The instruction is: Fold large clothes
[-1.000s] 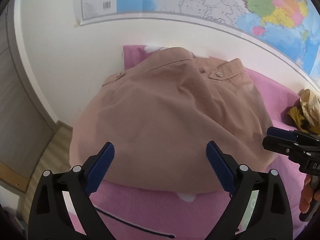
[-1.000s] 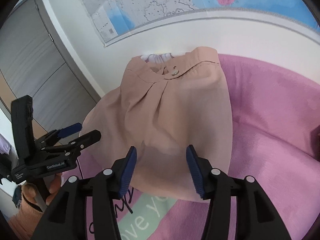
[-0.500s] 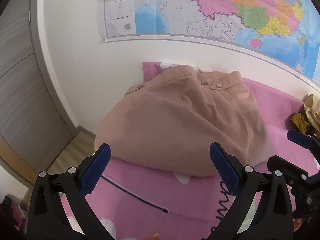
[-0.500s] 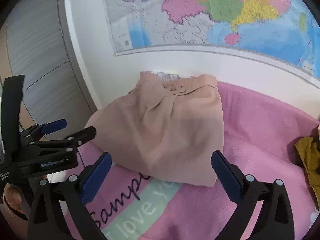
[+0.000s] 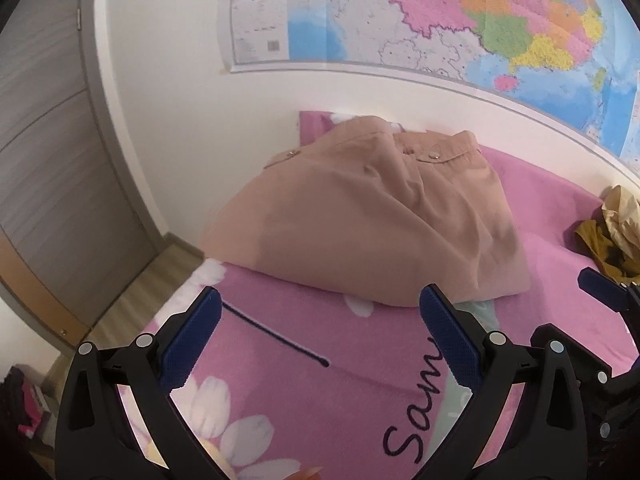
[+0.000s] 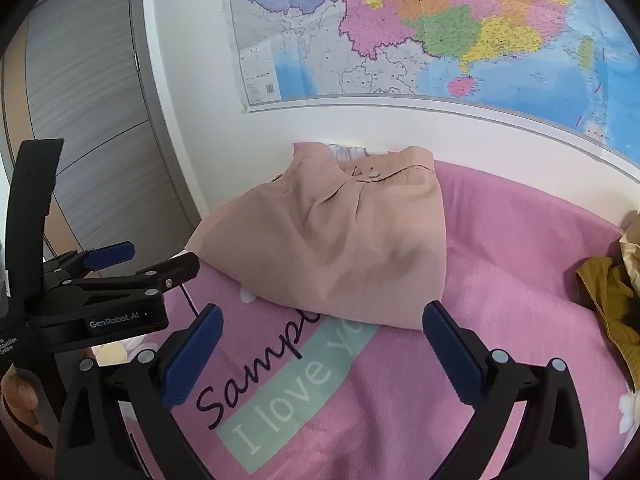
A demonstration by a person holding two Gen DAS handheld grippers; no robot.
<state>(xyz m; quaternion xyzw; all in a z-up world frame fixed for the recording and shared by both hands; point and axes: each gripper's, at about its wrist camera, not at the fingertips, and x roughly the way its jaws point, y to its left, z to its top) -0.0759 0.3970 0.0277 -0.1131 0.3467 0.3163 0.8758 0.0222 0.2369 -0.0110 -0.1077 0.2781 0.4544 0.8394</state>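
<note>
A folded dusty-pink garment (image 5: 372,216) with metal snap buttons lies on the pink blanket (image 5: 280,380) against the wall; it also shows in the right wrist view (image 6: 340,248). My left gripper (image 5: 320,340) is open and empty, held back above the blanket, short of the garment's near edge. My right gripper (image 6: 320,352) is open and empty, also short of the garment. The left gripper shows at the left of the right wrist view (image 6: 144,260).
A crumpled mustard and tan garment (image 6: 612,300) lies on the blanket at the right; it also shows in the left wrist view (image 5: 612,236). A wall map (image 6: 440,32) hangs above. A grey wardrobe door (image 5: 48,160) and wooden floor (image 5: 148,284) lie left of the bed.
Both grippers have pulled back and up from the garment. The right gripper's jaws, narrower a second ago, have opened wide. The garment lies still.
</note>
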